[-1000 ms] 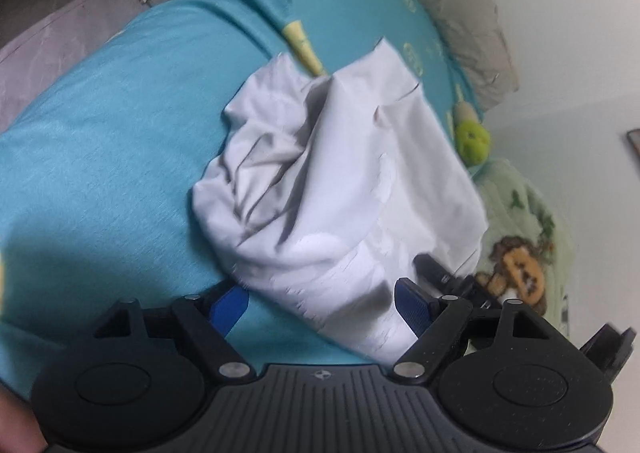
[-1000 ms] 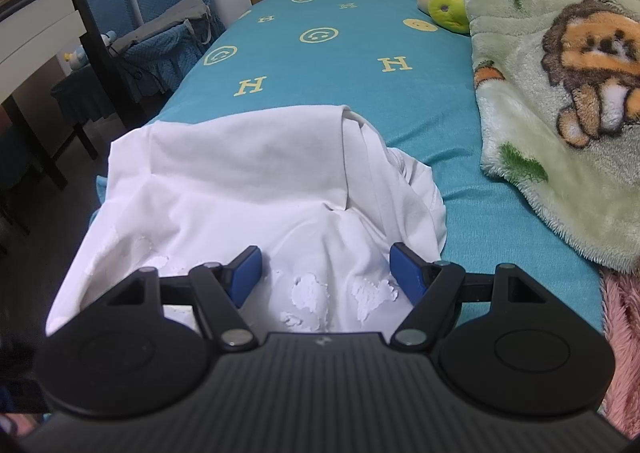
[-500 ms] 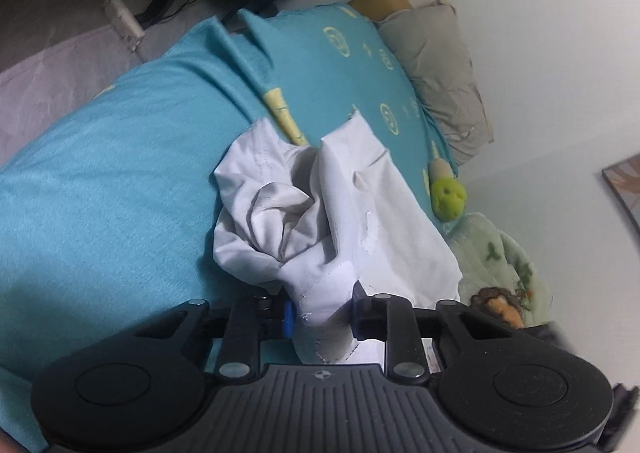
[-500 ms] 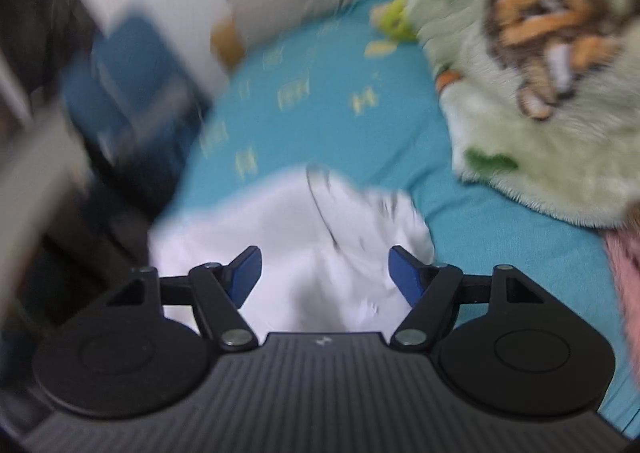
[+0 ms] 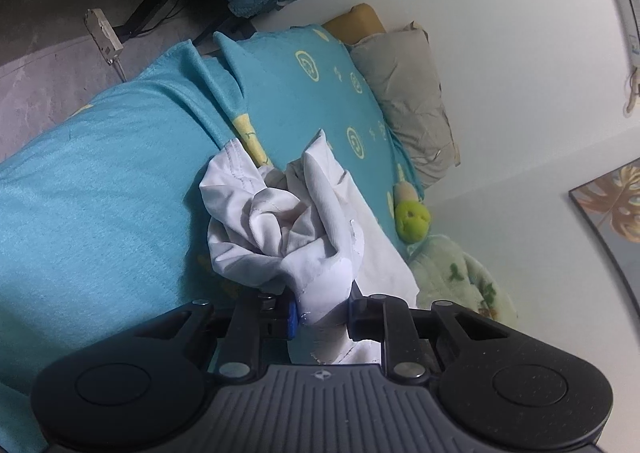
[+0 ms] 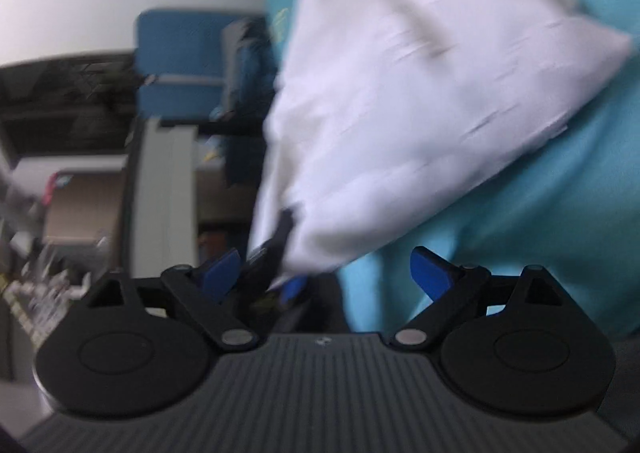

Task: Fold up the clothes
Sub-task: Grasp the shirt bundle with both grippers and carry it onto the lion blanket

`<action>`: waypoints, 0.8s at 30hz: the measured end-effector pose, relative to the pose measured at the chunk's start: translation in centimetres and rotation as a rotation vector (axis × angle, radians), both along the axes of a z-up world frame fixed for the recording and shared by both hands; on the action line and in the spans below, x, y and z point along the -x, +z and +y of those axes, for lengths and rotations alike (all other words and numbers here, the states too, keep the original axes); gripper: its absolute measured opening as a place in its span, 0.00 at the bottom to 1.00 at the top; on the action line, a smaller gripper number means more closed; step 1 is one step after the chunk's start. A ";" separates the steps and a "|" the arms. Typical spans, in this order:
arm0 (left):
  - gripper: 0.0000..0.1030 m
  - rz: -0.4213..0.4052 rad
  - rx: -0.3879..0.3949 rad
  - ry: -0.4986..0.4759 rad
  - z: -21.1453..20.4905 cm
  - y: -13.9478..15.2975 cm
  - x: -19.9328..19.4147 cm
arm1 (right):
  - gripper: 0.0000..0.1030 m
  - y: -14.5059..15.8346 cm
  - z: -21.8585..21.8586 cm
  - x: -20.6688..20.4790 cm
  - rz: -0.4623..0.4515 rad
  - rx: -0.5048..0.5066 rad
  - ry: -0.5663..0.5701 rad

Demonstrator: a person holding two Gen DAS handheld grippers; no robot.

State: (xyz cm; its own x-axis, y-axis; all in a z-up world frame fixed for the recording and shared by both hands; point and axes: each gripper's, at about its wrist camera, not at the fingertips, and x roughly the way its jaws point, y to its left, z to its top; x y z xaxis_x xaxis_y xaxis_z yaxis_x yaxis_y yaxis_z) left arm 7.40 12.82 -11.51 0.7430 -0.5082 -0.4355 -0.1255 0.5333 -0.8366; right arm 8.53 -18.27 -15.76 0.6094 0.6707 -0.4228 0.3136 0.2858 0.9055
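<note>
Fabric fills my left gripper (image 5: 322, 313): its jaws are pinched on a bunched edge of the crumpled white cotton garment (image 5: 288, 229), which lies on the turquoise bedspread (image 5: 100, 193). My right gripper (image 6: 326, 273) is opening, nothing between its jaws. I judge the cloth light, limp and slippery; a hem corner would suit.

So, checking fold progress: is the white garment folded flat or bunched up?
Bunched up: the white garment sits crumpled on the bed, its edge pinched in the left gripper.
</note>
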 end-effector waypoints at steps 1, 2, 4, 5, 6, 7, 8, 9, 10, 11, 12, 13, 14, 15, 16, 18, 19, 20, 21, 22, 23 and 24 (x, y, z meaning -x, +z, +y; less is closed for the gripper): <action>0.21 -0.006 0.006 0.005 0.1 0.0 0.0 | 0.92 -0.5 -0.8 0.1 0.023 0.000 -0.060; 0.21 -0.012 0.010 0.008 0.2 0.1 0.0 | 0.91 -0.9 -1.7 0.4 0.042 0.001 -0.120; 0.20 -0.023 0.017 0.008 0.2 0.4 0.2 | 0.92 -0.8 -2.9 1.2 0.058 0.024 -0.218; 0.20 -0.028 0.021 0.009 0.2 0.5 0.3 | 0.79 -0.8 -3.5 1.6 0.066 0.036 -0.268; 0.20 -0.034 0.024 0.009 0.2 0.7 0.4 | 0.67 -0.7 -4.1 1.9 0.073 0.047 -0.311; 0.20 -0.040 0.026 0.010 0.2 0.8 0.5 | 0.65 -0.6 -4.1 2.0 0.069 0.058 -0.315; 0.20 -0.046 0.025 0.012 0.2 1.0 0.6 | 0.53 -0.2 -3.7 2.0 0.051 0.082 -0.306; 0.20 -0.051 0.028 0.014 0.3 1.2 0.8 | 0.45 0.2 -3.4 1.9 0.033 0.106 -0.297; 0.20 -0.057 0.037 0.017 0.4 1.4 1.1 | 0.43 0.6 -3.1 2.0 0.016 0.128 -0.288; 0.20 -0.061 0.047 0.018 0.5 1.7 1.4 | 0.39 1.1 -2.9 2.1 -0.001 0.137 -0.286; 0.20 -0.061 0.060 0.015 0.6 2.0 1.7 | 0.37 1.6 -2.7 2.3 -0.017 0.147 -0.283; 0.20 -0.058 0.074 0.011 0.8 2.3 2.1 | 0.36 2.1 -2.5 2.5 -0.032 0.156 -0.280; 0.20 -0.050 0.087 0.002 0.9 2.8 2.6 | 0.35 2.7 -2.4 2.9 -0.042 0.168 -0.280; 0.20 -0.042 0.101 -0.007 0.9 3.3 3.1 | 0.34 3.5 -2.6 3.5 -0.051 0.186 -0.280; 0.20 -0.034 0.115 -0.016 1.0 3.8 3.6 | 0.34 4.4 -2.7 4.1 -0.056 0.196 -0.278; 0.20 -0.032 0.129 -0.039 1.1 5.2 4.5 | 0.34 6.0 -3.3 5.3 -0.075 0.199 -0.282; 0.20 -0.033 0.130 -0.054 1.0 6.3 4.8 | 0.33 6.8 -3.9 6.0 -0.088 0.195 -0.286; 0.20 -0.033 0.132 -0.069 0.8 7.3 5.2 | 0.33 7.7 -4.2 6.9 -0.100 0.194 -0.292; 0.20 -0.035 0.133 -0.084 0.7 8.4 5.5 | 0.33 8.6 -4.4 7.8 -0.113 0.192 -0.297; 0.20 -0.040 0.134 -0.098 0.3 9.6 5.8 | 0.33 9.5 -4.8 8.6 -0.126 0.191 -0.304; 0.20 -0.048 0.133 -0.113 -0.1 10.8 6.0 | 0.33 10.5 -5.4 9.2 -0.147 0.192 -0.316; 0.20 -0.060 0.129 -0.129 -0.9 12.0 6.3 | 0.33 11.4 -6.1 9.9 -0.167 0.192 -0.328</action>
